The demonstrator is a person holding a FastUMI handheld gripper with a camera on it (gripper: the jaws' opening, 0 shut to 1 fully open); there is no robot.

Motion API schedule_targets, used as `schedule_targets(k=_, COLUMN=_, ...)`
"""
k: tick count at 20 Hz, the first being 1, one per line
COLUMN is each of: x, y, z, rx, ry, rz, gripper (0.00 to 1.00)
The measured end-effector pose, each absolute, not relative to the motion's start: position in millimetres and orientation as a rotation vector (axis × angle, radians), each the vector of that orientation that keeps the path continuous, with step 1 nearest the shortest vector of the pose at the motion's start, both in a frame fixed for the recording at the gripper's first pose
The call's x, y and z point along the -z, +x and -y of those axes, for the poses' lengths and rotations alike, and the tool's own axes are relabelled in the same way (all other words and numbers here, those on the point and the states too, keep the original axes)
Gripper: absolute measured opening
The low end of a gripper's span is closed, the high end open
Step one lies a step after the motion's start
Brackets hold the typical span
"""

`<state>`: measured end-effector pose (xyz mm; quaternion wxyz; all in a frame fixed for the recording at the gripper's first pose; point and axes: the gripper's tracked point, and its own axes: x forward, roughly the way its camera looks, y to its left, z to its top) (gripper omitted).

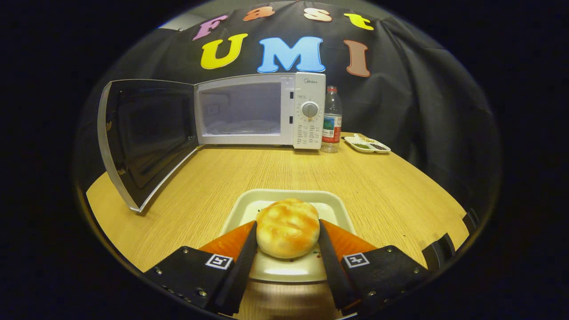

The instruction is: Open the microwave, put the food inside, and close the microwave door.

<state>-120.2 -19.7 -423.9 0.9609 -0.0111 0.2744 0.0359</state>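
A round golden bun (287, 227) sits on a white square plate (284, 198) on the wooden table, right between my fingers. My gripper (287, 231) has both fingers pressed against the bun's sides. Beyond it, at the back of the table, stands the white microwave (260, 110). Its door (144, 135) is swung wide open to the left, and the cavity (240, 109) looks bare apart from a glass turntable.
A plastic water bottle (331, 119) with a red cap stands just right of the microwave. Further right lies a small white divided dish (367, 145) with bits of seasoning. The open door juts forward over the table's left part.
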Motion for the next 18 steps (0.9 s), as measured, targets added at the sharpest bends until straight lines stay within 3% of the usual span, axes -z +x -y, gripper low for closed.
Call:
schedule_targets(k=1, x=418, y=-121, z=21, rx=-0.075, ry=-0.029, rz=-0.55, gripper=0.68)
schedule_targets(k=10, x=360, y=-95, z=-17, rx=-0.172, ry=0.016, rz=-0.47, gripper=0.68)
schedule_targets(k=18, x=327, y=-19, z=-76, rx=-0.279, ry=0.044, rz=-0.441, gripper=0.68)
